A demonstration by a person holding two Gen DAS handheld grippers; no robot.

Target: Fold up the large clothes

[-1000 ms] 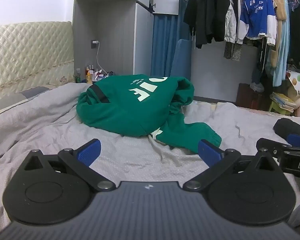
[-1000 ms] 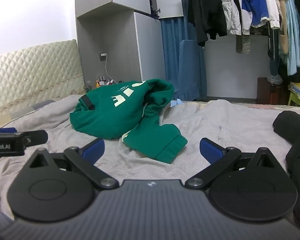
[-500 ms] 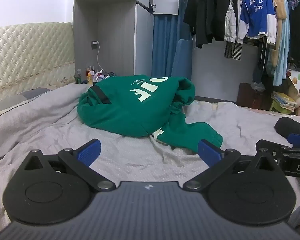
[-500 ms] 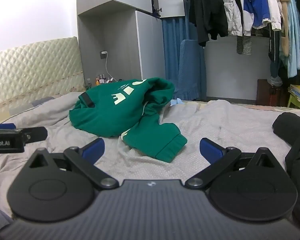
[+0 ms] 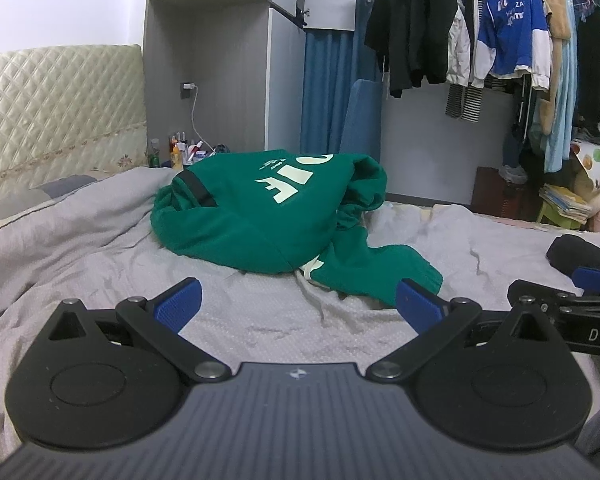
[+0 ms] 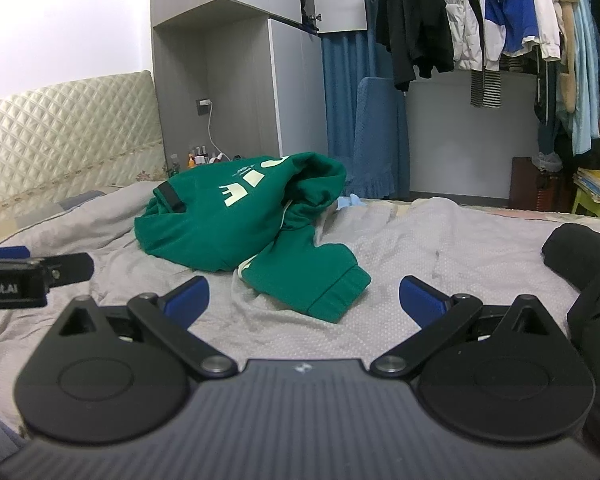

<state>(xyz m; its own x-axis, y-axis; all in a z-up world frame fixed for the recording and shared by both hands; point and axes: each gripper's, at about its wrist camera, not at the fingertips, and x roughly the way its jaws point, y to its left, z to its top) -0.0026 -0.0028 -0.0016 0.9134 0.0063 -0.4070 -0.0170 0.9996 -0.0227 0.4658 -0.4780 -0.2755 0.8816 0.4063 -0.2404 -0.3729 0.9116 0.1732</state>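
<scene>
A crumpled green hoodie (image 5: 260,216) lies heaped on a grey bedsheet (image 5: 80,248), ahead of the left gripper (image 5: 298,304) and not touching it, as the folding job stands unstarted. Both tools are spread wide and empty: the left gripper's blue pads (image 5: 179,306) frame bare sheet, while the right gripper (image 6: 304,300), hovering just beside its partner, has the hoodie's ribbed sleeve cuff (image 6: 340,294) lying just ahead, between its fingers. The cuff trails toward the claws from the bundled body, whose pale lettering (image 5: 290,186) faces up, making it the likeliest first hold for pulling the garment flat. A dark garment (image 6: 588,280) sits to the right gripper's right. Hanging clothes (image 5: 512,28) crowd a rail well beyond the bed.
</scene>
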